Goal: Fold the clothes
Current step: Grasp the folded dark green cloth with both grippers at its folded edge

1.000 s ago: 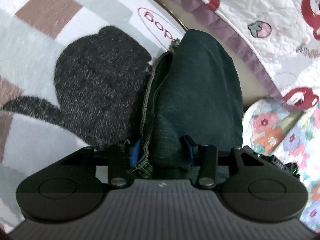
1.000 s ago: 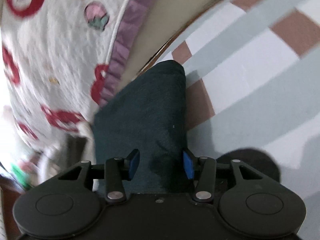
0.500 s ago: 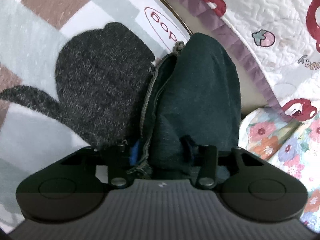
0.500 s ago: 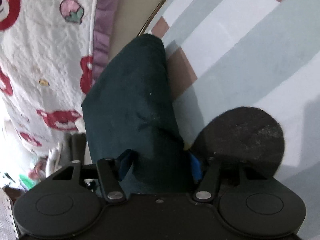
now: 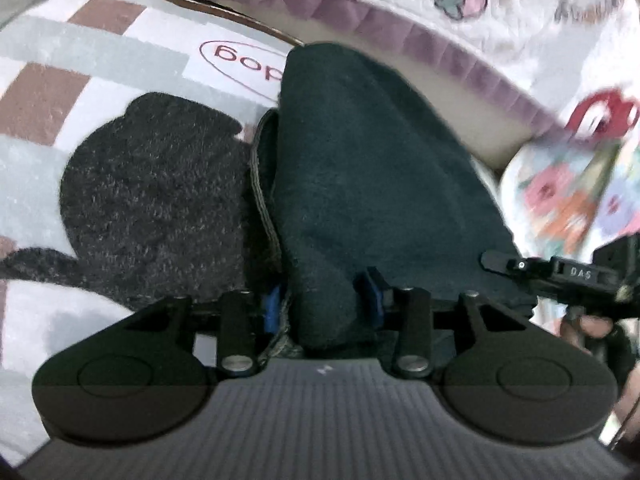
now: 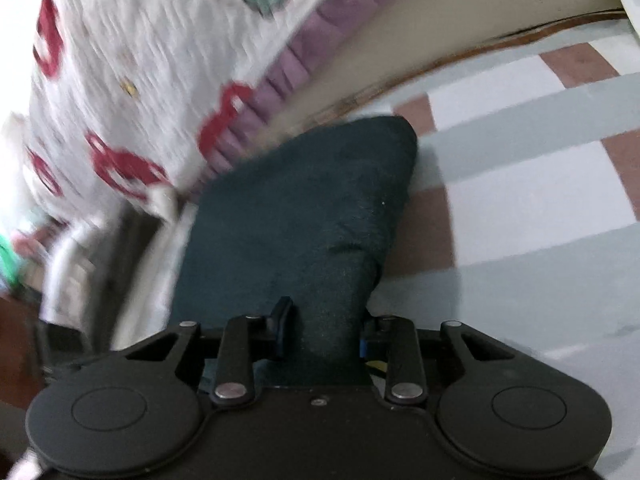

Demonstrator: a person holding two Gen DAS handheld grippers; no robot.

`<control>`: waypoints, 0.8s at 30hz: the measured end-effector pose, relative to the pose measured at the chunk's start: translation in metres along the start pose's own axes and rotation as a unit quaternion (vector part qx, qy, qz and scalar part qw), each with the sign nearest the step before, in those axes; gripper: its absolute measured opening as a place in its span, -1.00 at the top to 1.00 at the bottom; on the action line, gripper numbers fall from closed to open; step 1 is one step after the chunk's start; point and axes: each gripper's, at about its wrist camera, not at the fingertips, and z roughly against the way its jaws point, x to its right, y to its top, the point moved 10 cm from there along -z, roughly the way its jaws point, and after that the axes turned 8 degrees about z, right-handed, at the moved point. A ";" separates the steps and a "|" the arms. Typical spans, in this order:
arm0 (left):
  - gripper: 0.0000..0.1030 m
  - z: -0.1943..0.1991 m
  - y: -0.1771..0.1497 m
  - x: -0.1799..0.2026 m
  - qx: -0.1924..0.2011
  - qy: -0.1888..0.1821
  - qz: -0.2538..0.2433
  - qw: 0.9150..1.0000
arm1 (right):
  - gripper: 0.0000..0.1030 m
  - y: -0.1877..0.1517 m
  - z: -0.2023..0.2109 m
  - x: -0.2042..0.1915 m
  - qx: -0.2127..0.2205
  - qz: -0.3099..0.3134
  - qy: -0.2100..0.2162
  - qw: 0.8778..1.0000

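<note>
The right gripper [image 6: 320, 330] clamps a bunched edge of the dark teal garment [image 6: 304, 216], whose far corner reaches out over a grey, white and brown checked rug [image 6: 532, 200], beside a blurred white quilt [image 6: 152, 60] with purple trim.

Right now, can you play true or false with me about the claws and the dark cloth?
1. The left claw is pinching the dark cloth. True.
2. The right claw is wide open and holds nothing. False: it is shut on the same dark cloth.
3. The rug under the cloth is plain red. False: it has grey, white and brown blocks and a big dark fuzzy patch.
4. A white quilt with red shapes and a purple frill lies beyond the cloth. True.
5. The dark cloth is spread out flat. False: it is bunched and folded over between the claws.
</note>
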 end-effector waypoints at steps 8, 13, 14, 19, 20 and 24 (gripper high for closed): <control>-0.32 0.001 0.001 -0.030 -0.008 -0.048 0.089 0.995 | 0.17 -0.012 0.000 0.014 0.005 -0.040 0.027 0.999; -0.18 -0.004 -0.001 -0.021 0.001 -0.058 0.063 0.996 | 0.03 -0.009 -0.007 0.023 0.014 -0.067 0.055 0.996; -0.18 -0.005 0.000 -0.016 0.012 -0.044 0.033 0.998 | -0.10 -0.006 -0.012 0.027 0.018 -0.077 0.054 0.995; 0.15 -0.009 0.005 -0.008 0.015 -0.041 0.017 0.999 | -0.21 0.011 -0.046 0.032 0.005 -0.129 0.100 0.987; 0.26 -0.006 0.007 -0.007 0.018 -0.041 0.014 0.999 | -0.16 0.015 -0.046 0.026 0.006 -0.112 0.098 0.989; 0.38 0.007 0.011 0.009 0.036 -0.030 -0.044 0.998 | 0.33 0.028 -0.022 -0.002 0.032 -0.061 0.102 0.992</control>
